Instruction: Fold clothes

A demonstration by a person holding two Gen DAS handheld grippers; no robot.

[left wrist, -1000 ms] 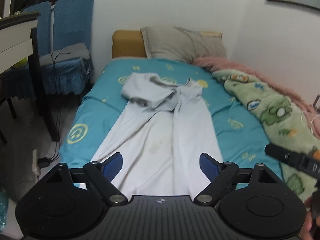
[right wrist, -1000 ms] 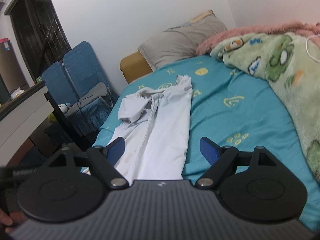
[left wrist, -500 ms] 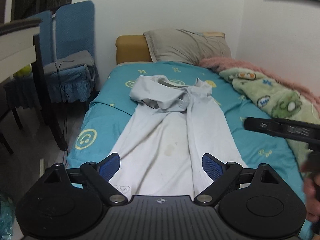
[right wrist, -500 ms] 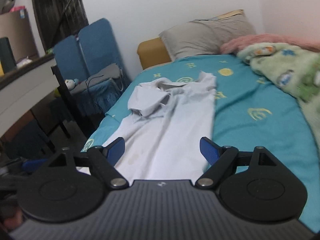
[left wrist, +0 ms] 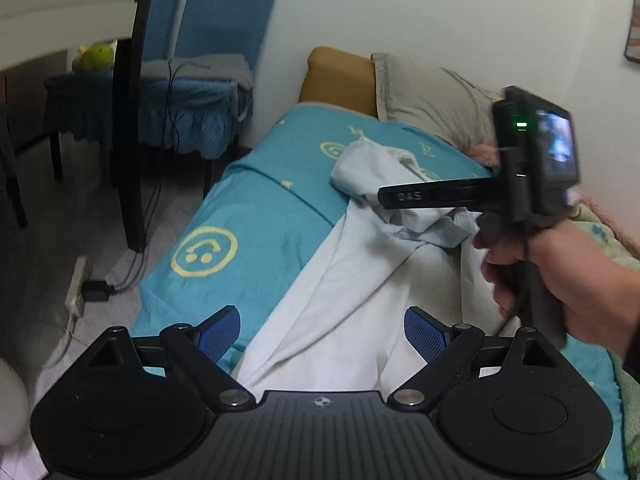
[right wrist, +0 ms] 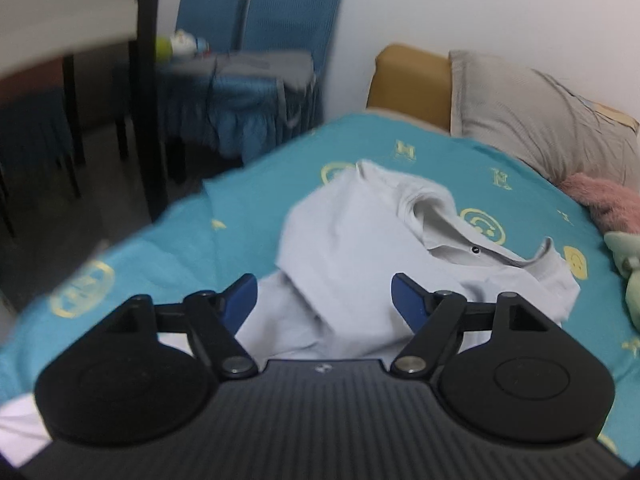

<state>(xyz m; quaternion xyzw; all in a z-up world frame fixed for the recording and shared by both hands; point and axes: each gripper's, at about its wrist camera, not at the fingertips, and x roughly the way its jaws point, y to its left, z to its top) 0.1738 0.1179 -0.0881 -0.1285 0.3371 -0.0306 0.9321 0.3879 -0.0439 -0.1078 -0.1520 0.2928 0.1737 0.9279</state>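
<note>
A pale grey cotton shirt (left wrist: 360, 280) lies lengthwise on the bed's teal smiley-print sheet (left wrist: 240, 208), its collar end bunched toward the grey pillow (right wrist: 532, 120); the left gripper (left wrist: 322, 330) hangs over the shirt's lower part, its 2 blue-padded fingers spread, gripping nothing; the right gripper (right wrist: 324, 294), held in a person's hand (left wrist: 560, 276), is likewise spread above the crumpled collar end, not touching the cloth.

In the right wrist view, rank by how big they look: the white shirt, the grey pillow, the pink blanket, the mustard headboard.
Largest to smallest as seen:
1. white shirt, though it is nearest the camera
2. grey pillow
3. mustard headboard and pink blanket: both partly hidden and look similar, so I won't rank them.
</note>
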